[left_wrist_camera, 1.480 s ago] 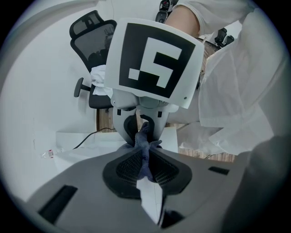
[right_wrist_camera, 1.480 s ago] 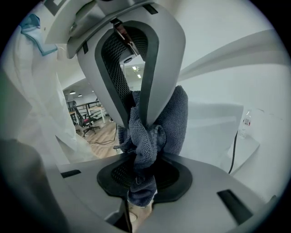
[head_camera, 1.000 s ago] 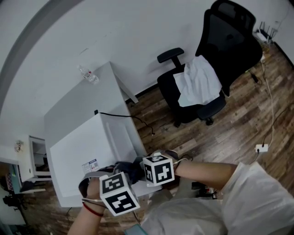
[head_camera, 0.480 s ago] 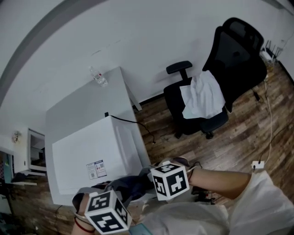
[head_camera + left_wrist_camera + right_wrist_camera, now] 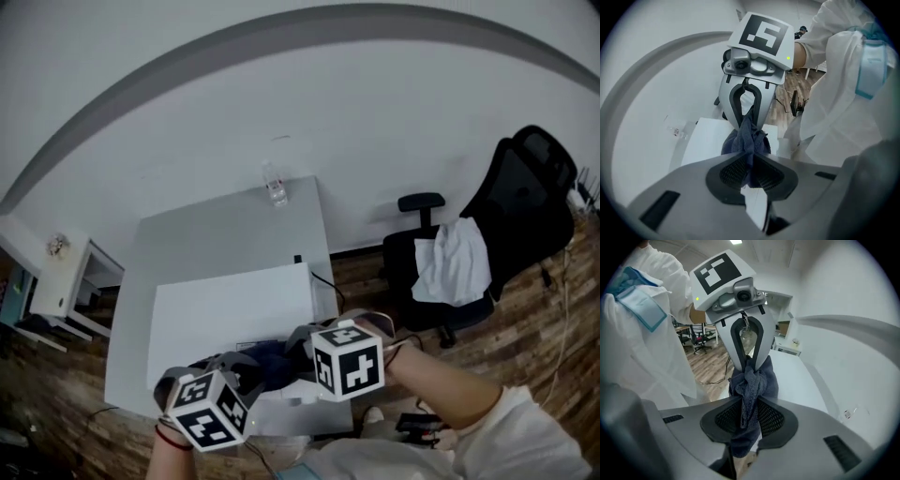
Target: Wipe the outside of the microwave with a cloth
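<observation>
Clearly both tools share one load: the left tool (image 5: 751, 171) has its jaws pressed together on one end of a dark blue cloth (image 5: 747, 139), and the right tool (image 5: 749, 416) pinches the other end in the same way, with a tail of the fabric hanging below its pads. Each gripper view shows the other tool facing it close by, tips almost meeting, and the cloth bunched into a short, twisted wad between them. From the head view, this wad sits at the near front edge of the white microwave (image 5: 230, 314), between the two marker cubes; whether it touches the top of the casing I cannot tell. The microwave stands on a pale table (image 5: 225, 234) set against the wall, with a small sticker near its front edge. A clear plastic bottle (image 5: 274, 184) stands at the far side of the table, well apart from the tools. To the right, on the wooden floor (image 5: 525, 347), a black office chair (image 5: 520, 202) carries a white garment (image 5: 455, 262) draped over its seat.
</observation>
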